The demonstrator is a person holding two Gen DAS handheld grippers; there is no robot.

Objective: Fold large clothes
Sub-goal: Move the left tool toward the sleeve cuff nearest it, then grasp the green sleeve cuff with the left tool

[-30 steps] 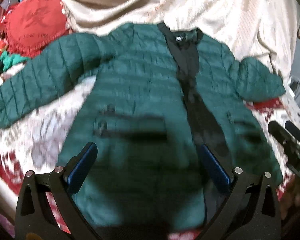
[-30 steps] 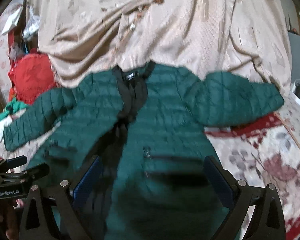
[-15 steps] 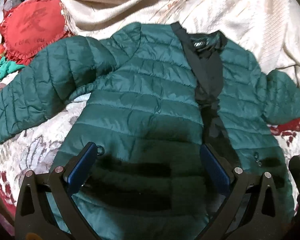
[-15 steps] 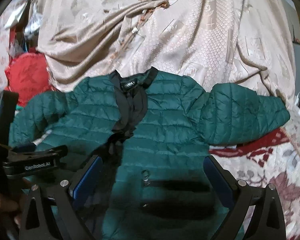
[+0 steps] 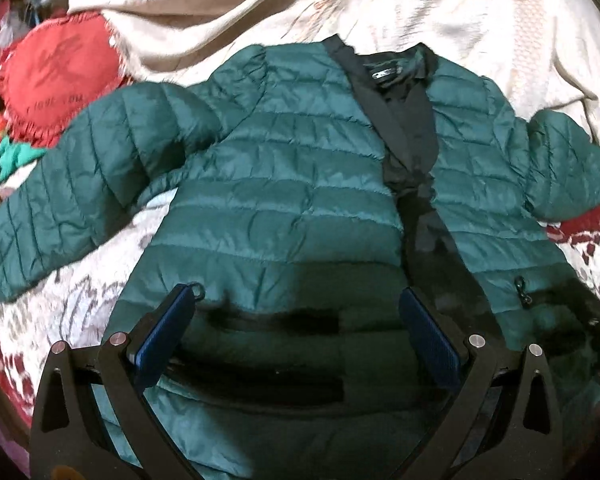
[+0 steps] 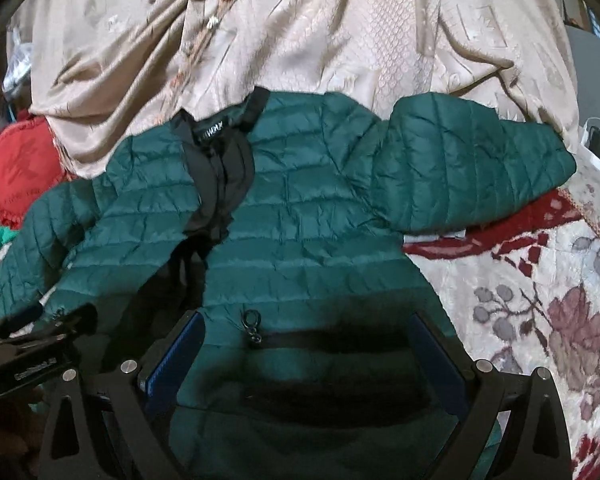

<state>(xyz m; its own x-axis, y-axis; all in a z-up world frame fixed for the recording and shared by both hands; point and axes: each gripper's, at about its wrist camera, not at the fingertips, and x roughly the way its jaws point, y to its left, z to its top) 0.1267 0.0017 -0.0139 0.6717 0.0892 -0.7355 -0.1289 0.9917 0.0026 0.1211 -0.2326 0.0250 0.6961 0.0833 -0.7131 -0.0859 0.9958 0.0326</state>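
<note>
- Two grippers over one green quilted jacket (image 5: 284,184), which lies front up and spread flat on a floral blanket (image 6: 548,320), collar at the far side, hem nearest the cameras.
- Far left: red frilled cushion (image 5: 56,76) touching the blanket edge, with a bit of bright green cloth (image 5: 8,160) just below it, beside the cuff of the left sleeve (image 5: 72,176).
- Left sleeve stretched out flat toward that cushion.
- Left gripper (image 5: 296,332): jaws spread wide, nothing between the blue pads (image 5: 164,340), hovering over the lower front panel near a pocket zip.
- Centre: jacket front open, black lining (image 5: 408,128) showing down the middle.
- Beige cloth (image 6: 340,32) bunched up behind the collar, touching the shoulders.
- Right gripper (image 6: 304,356): also spread, empty, over the other pocket; zip pull (image 6: 252,326) just inside its left pad.
- Right sleeve (image 6: 472,164) bent, lying partly on the beige cloth.
- Far right: bare floral blanket beside the hem.
</note>
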